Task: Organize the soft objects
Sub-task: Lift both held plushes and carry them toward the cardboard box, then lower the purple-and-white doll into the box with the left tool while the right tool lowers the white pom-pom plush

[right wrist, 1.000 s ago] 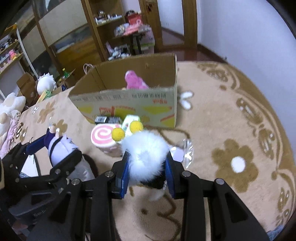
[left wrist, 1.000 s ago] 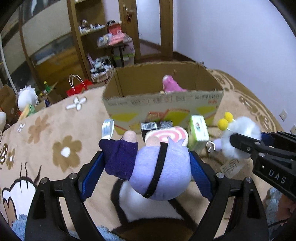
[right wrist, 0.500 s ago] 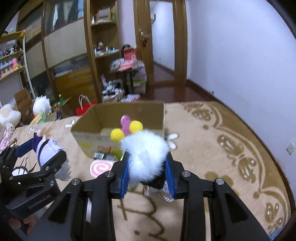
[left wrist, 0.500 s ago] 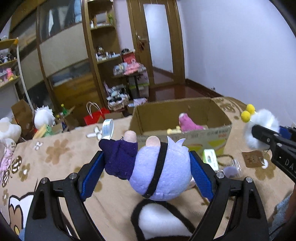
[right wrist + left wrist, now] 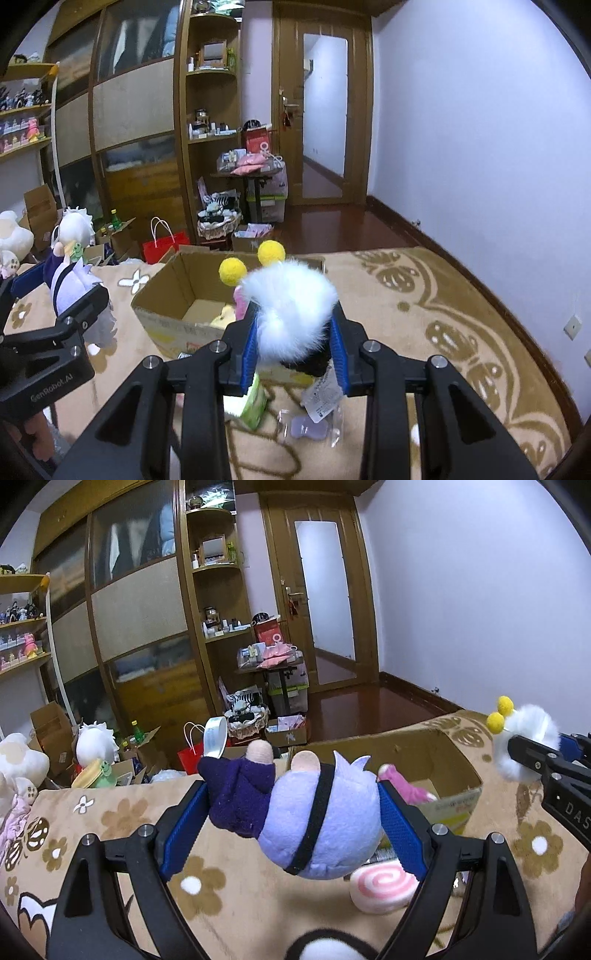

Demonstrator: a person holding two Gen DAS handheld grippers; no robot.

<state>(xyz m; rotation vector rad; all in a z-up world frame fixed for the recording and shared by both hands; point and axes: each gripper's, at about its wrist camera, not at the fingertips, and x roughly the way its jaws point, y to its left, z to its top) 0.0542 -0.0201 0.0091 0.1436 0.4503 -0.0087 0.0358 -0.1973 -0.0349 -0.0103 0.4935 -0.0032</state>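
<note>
My left gripper [image 5: 291, 819] is shut on a lavender plush doll [image 5: 321, 819] with a black strap and dark purple hood, held above the blanket. In the right wrist view that doll [image 5: 70, 284] appears at the left. My right gripper [image 5: 293, 343] is shut on a fluffy white plush [image 5: 291, 306] with two yellow pompoms; a paper tag hangs below it. That plush [image 5: 524, 742] also shows at the right of the left wrist view. An open cardboard box [image 5: 173, 317] sits just ahead on the blanket, with a pink plush [image 5: 402, 786] inside.
A pink swirl cushion [image 5: 384, 886] lies on the brown flowered blanket [image 5: 122, 816] near the box [image 5: 458, 771]. A green packet [image 5: 255, 402] and clear bag [image 5: 310, 428] lie below the right gripper. Shelves, a wardrobe, plush toys and a red bag [image 5: 166, 247] stand beyond.
Both grippers have risen and tipped up with their toys still held. The box and blanket slid down the views, and the room's shelves and door came into sight.
</note>
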